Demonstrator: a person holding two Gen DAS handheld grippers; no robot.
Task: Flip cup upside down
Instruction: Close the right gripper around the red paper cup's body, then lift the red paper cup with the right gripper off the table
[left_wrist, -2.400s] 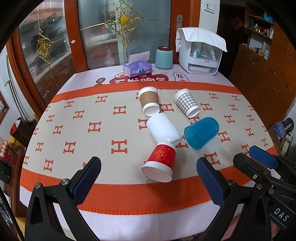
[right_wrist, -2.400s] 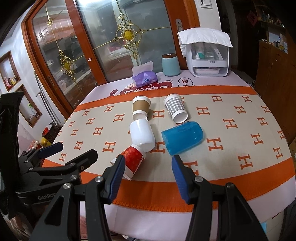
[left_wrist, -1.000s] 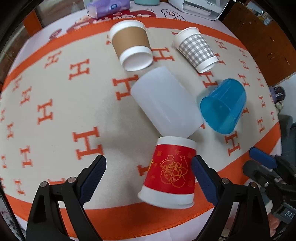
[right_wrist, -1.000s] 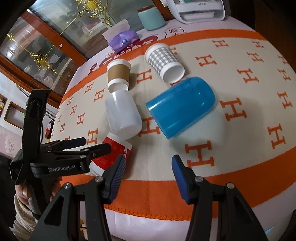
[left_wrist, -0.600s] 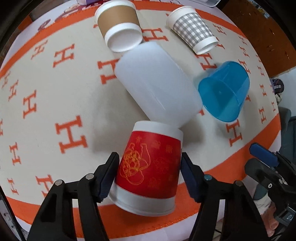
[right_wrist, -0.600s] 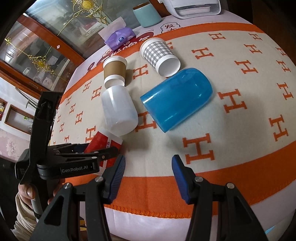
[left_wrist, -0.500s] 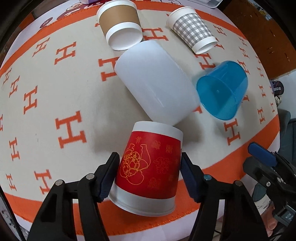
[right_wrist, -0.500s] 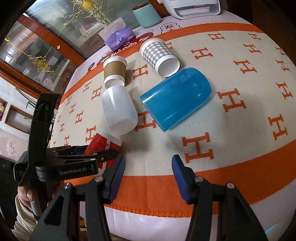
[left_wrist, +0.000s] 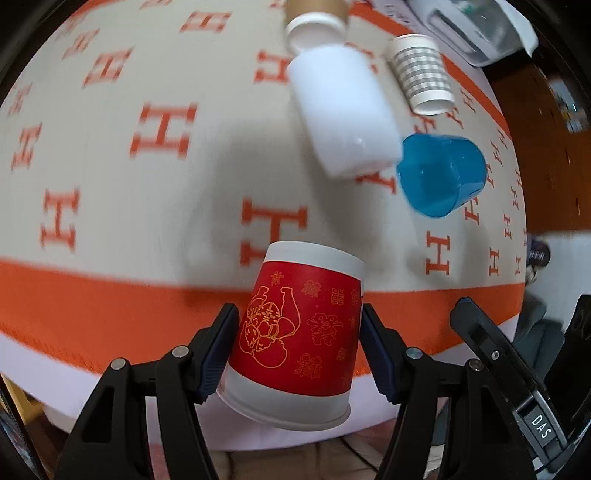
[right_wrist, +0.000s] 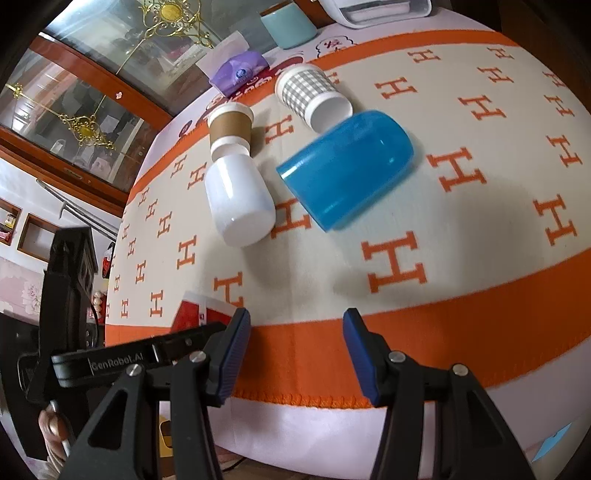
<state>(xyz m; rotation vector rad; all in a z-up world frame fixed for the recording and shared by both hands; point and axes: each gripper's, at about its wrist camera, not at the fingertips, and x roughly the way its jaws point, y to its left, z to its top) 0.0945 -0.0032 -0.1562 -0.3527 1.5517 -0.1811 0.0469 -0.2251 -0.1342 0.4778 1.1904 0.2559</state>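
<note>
One red cup pinched in left hand-held gripper, right hand-held gripper agape and idle; thin paper wall, likely to crush or slip mid-turn.

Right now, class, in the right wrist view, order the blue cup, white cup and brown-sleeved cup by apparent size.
1. blue cup
2. white cup
3. brown-sleeved cup, though it lies farthest from the camera, so its true size is unsure.

The left gripper has closed on the red paper cup and carried it away from the white plastic cup, over the tablecloth's orange border.
</note>
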